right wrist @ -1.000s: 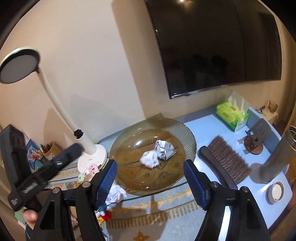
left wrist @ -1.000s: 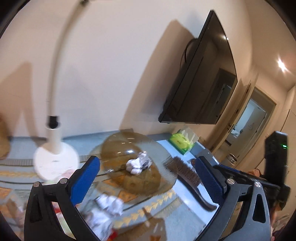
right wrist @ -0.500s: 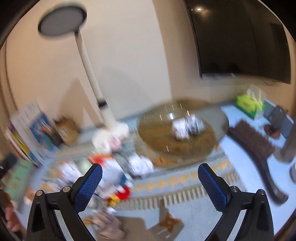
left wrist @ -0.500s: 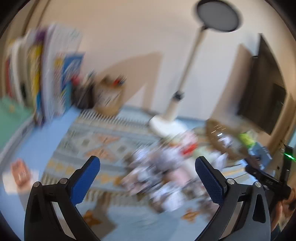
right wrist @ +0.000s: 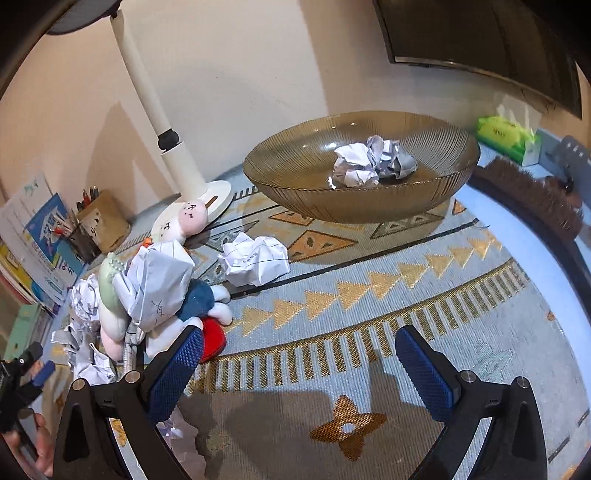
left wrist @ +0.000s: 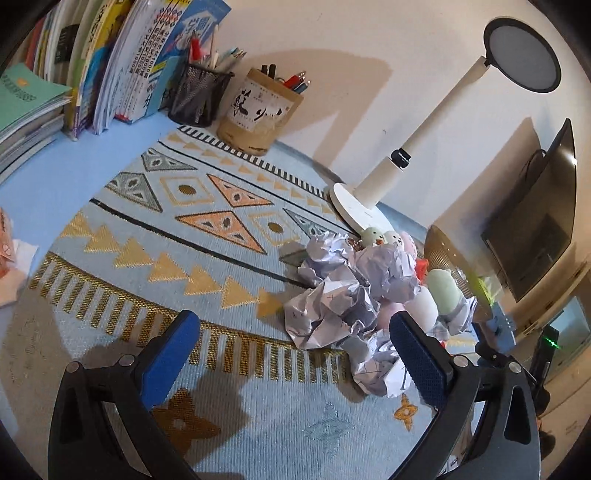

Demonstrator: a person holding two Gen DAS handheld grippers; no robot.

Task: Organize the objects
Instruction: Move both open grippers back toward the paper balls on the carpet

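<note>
Crumpled paper balls (left wrist: 332, 295) — perhaps plush toys (left wrist: 439, 291) behind

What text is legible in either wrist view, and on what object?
"1000": repeated digits in the print on the spines of the leaning workbooks; the characters around them are too small to read.
Large blue characters on the top book cover: too distorted to read.
Brush calligraphy on the bamboo pen holder: cannot read it.
Handwriting on the crumpled paper: illegible.
Green tissue pack: print blurred.

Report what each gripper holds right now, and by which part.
Nothing is held. The left gripper and right gripper both stand open over the mat, jaws empty.
</note>
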